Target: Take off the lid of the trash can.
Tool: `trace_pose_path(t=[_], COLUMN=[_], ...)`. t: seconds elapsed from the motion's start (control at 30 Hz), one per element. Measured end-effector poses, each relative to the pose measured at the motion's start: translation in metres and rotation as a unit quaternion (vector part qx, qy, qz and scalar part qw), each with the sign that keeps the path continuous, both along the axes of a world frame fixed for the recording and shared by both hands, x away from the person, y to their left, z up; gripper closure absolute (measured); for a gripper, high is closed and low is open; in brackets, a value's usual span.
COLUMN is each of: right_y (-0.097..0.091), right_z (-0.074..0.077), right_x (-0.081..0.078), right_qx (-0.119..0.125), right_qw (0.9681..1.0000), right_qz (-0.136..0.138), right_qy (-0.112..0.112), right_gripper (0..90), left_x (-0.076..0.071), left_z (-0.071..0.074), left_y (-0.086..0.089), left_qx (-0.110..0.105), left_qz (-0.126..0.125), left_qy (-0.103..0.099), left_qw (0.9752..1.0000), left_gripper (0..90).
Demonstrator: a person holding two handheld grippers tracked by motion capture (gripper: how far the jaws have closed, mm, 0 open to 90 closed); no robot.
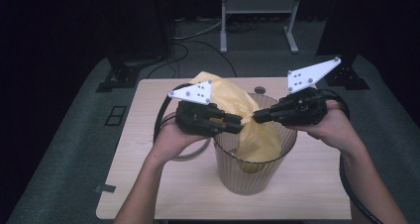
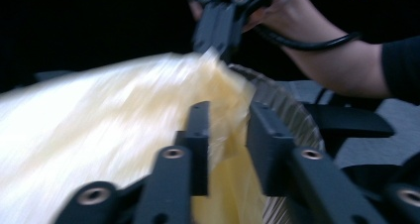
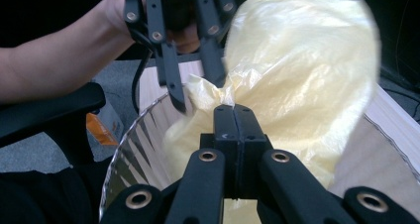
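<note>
Two claws meet over the bin [image 1: 255, 157], a ribbed translucent one standing near the middle of the counter [image 1: 143, 135], and the job in hand looks like lining it with the yellow bag [image 1: 247, 120]. Part of that bag hangs down inside the bin; the rest billows up and back over the far rim. The right claw [image 1: 258, 117] is clenched, its two jaws pressed flat together in the right gripper view with a pinch of the film's edge caught at their tips, just above the bin's mouth. The left claw [image 1: 237, 124] has its jaws standing apart; in the left gripper view the film runs up between them, but the pads do not seem to press on it, so call that one released. My read is that we are mid-way through spreading the bag's mouth: one edge is held, the other is waiting to be caught. Next the left claw should close on the film at its own side, then the two draw apart and fold the edge down over the rim. Careful though, thin film tears, and the light bin could tip if tugged sideways.
</note>
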State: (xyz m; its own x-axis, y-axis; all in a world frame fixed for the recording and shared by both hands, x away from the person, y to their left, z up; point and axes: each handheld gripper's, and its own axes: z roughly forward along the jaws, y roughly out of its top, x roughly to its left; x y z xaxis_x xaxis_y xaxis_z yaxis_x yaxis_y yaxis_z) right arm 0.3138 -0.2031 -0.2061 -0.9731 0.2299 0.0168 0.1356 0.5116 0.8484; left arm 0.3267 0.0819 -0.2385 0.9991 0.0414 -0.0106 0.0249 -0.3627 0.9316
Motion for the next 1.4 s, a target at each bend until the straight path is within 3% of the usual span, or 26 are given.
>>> trace_pose_path(t=[0.03,0.13,0.27,0.63,0.7,0.97,1.07,1.13,1.23,1.4], right_y=[-0.004,-0.015,-0.025,-0.036,-0.038,-0.043,-0.043,-0.043,-0.045,-0.047], right_z=[0.001,0.003,0.006,0.014,0.014,0.015,0.014,0.013,0.012,0.012], right_x=[-0.001,-0.003,-0.004,-0.006,-0.006,-0.007,-0.007,-0.007,-0.007,-0.008], right_qx=[0.005,0.023,0.039,0.060,0.062,0.064,0.064,0.063,0.062,0.062], right_qw=[1.0000,0.9997,0.9992,0.9981,0.9980,0.9979,0.9979,0.9979,0.9980,0.9980], right_qz=[0.001,0.001,-0.002,-0.006,-0.005,-0.009,-0.007,-0.007,-0.009,-0.010], right_qy=[-0.001,0.002,-0.002,-0.009,-0.010,-0.010,-0.011,-0.009,-0.009,-0.009], right_gripper=[90.0,90.0,90.0,90.0,90.0,90.0,90.0,90.0,90.0,90.0], left_x=[0.000,0.004,0.009,0.019,0.024,0.035,0.041,0.042,0.041,0.048], left_z=[0.000,-0.002,-0.006,-0.023,-0.030,-0.043,-0.044,-0.042,-0.039,-0.035], left_y=[0.000,0.027,0.045,0.063,0.071,0.080,0.076,0.075,0.075,0.072], left_qx=[0.000,-0.018,-0.017,-0.001,-0.006,-0.027,-0.033,-0.051,-0.060,-0.069], left_qz=[0.000,0.032,0.062,0.114,0.130,0.134,0.126,0.116,0.110,0.110], left_qy=[0.000,0.007,0.015,0.040,0.054,0.101,0.110,0.116,0.115,0.127], left_qw=[1.0000,0.9993,0.9978,0.9927,0.9900,0.9854,0.9854,0.9851,0.9854,0.9834], left_gripper=[63.4,59.6,54.2,38.4,36.5,30.6,28.9,28.8,28.7,32.8])
